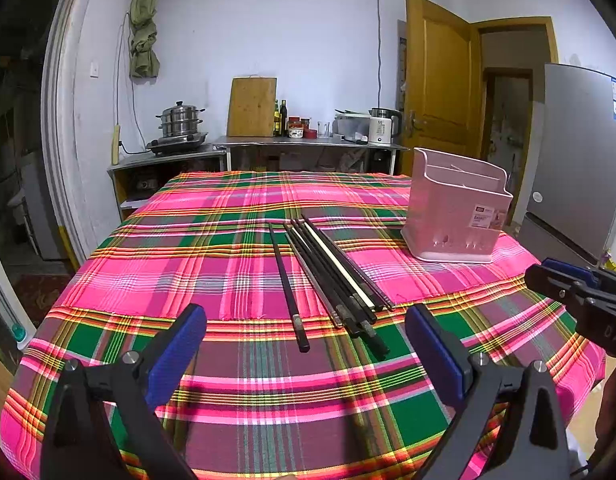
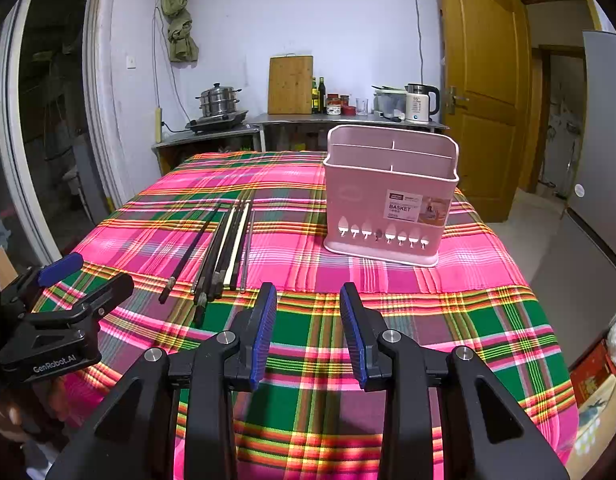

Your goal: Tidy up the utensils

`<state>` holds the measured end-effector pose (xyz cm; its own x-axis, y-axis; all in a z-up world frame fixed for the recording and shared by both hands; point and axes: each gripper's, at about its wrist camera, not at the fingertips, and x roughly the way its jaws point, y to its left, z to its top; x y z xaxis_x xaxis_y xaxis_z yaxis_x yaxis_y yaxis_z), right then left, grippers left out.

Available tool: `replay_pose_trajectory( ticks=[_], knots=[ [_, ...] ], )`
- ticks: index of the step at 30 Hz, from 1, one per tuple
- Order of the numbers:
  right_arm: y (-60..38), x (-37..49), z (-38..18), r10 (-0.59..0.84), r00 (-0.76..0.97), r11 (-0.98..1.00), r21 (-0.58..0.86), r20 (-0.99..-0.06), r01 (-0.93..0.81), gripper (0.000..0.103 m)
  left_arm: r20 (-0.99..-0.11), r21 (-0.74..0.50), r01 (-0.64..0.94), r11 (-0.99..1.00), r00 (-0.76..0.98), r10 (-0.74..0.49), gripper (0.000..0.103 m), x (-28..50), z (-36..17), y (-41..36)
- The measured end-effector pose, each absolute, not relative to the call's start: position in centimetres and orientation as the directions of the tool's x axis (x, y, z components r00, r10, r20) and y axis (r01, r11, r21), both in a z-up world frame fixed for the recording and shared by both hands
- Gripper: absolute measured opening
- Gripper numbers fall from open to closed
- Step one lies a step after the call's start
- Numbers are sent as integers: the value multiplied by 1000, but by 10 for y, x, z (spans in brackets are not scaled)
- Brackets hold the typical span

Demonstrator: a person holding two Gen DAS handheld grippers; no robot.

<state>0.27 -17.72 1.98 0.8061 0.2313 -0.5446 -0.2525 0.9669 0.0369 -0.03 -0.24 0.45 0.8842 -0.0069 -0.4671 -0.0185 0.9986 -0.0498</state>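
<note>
Plaid-clothed desk (image 1: 244, 400) in a kitchen. Chopsticks (image 1: 331, 276) all lie loose mid-desk, none sorted. Pink basket (image 2: 387, 200) stands toward the far right corner, compartments apparently empty. Left tongs (image 1: 306, 354) spread wide, holding nothing; right tongs (image 2: 308, 332) parted narrower, holding nothing. Judgement: task not begun.

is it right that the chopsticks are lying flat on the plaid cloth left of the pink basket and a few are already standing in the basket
Not quite. The chopsticks do lie flat on the plaid cloth, left of the pink basket, but none stand in the basket: the right wrist view looks into the tops of its compartments and no chopsticks rise out of them. All of them are on the cloth.
</note>
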Motion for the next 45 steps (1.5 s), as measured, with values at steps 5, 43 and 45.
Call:
replay_pose_trajectory(
  ticks=[5,43,45],
  knots=[
    [-178,2,19,231,806,967,37,-545,-252,34,-467,-50,-19,999,884,-7,101,0,4,-2],
    [-178,1,21,231,807,967,36,-544,-252,34,-462,-46,-17,999,887,-6,101,-3,4,-5],
    [-178,1,21,231,807,967,36,-544,-253,34,-462,-46,-16,999,887,-7,101,-3,4,-5]
  ],
)
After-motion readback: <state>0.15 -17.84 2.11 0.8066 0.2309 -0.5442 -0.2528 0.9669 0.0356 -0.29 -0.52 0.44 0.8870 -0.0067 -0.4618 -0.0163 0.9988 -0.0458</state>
